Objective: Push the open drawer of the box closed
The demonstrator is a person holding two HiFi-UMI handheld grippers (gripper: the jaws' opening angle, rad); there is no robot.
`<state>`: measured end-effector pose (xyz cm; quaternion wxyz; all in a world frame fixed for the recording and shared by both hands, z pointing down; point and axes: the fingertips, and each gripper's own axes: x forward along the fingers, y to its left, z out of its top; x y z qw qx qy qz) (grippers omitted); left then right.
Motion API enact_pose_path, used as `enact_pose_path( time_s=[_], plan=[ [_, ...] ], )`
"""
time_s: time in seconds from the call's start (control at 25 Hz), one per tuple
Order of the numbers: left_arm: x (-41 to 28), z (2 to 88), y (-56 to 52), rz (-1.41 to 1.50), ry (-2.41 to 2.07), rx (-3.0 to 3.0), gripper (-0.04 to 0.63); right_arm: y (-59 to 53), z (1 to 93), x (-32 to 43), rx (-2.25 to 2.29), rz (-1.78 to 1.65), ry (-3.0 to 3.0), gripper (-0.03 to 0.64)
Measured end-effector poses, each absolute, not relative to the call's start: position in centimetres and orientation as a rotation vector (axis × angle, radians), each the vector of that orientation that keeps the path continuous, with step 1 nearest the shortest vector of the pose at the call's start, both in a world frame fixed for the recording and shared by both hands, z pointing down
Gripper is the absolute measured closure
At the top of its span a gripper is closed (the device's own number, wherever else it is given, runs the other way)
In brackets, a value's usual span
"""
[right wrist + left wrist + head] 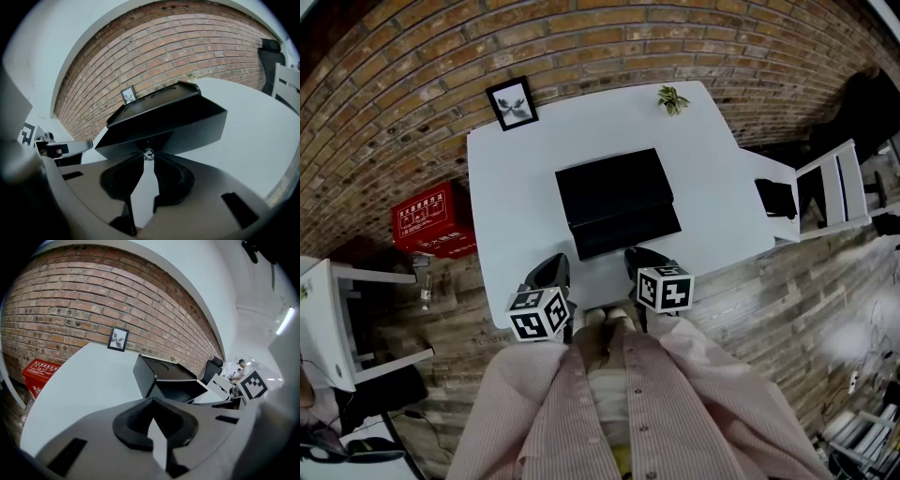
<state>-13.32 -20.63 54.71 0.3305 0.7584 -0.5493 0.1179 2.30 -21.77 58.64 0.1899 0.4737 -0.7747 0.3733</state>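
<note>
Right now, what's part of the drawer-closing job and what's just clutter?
Job: black box, its open drawer, knob, right gripper closed on it.
Lying about: picture frame, small plant, red box, white chair.

The black box's open drawer (164, 126) is turning its front on the right gripper view, hiding its inside there, its small silver knob (148, 153) half buried between the pinching tips of the right gripper (148, 158). White print on the red floor case (434, 219) is showing too small to read.
</note>
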Motion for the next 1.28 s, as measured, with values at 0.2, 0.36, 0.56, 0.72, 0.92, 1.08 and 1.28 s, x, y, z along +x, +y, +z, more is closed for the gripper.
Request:
enact_pose_path(
  time_s=[0.2,0.36,0.56,0.72,0.92,1.08,1.28],
  plan=[
    [-13.5,54.7,-21.2,0.309,-1.438,1.980,0.600,-22.3,58.6,2.2,1.329,1.056,-2.182,0.545],
    [-13.7,54.8,-21.5,0.309,-1.439,1.977,0.600,-22.9,58.6,2.1,1.331,1.054,-2.184,0.545],
    [-13.9,54.8,-21.8,0.308,-1.443,1.974,0.600,-23.4,58.6,2.0,1.331,1.056,-2.186,0.545],
    [-13.9,54.9,-22.4,0.313,-1.442,1.977,0.600,-24.0,58.5,1.9,1.333,1.052,-2.190,0.545],
    [-13.9,54.9,-23.1,0.314,-1.437,1.983,0.600,-24.7,58.6,1.7,1.335,1.051,-2.192,0.545],
    [-14.0,54.9,-23.6,0.314,-1.434,1.984,0.600,-25.3,58.5,1.5,1.335,1.047,-2.193,0.545],
    [-14.2,55.0,-24.2,0.312,-1.432,1.984,0.600,-26.0,58.5,1.4,1.339,1.043,-2.194,0.545]
  ],
)
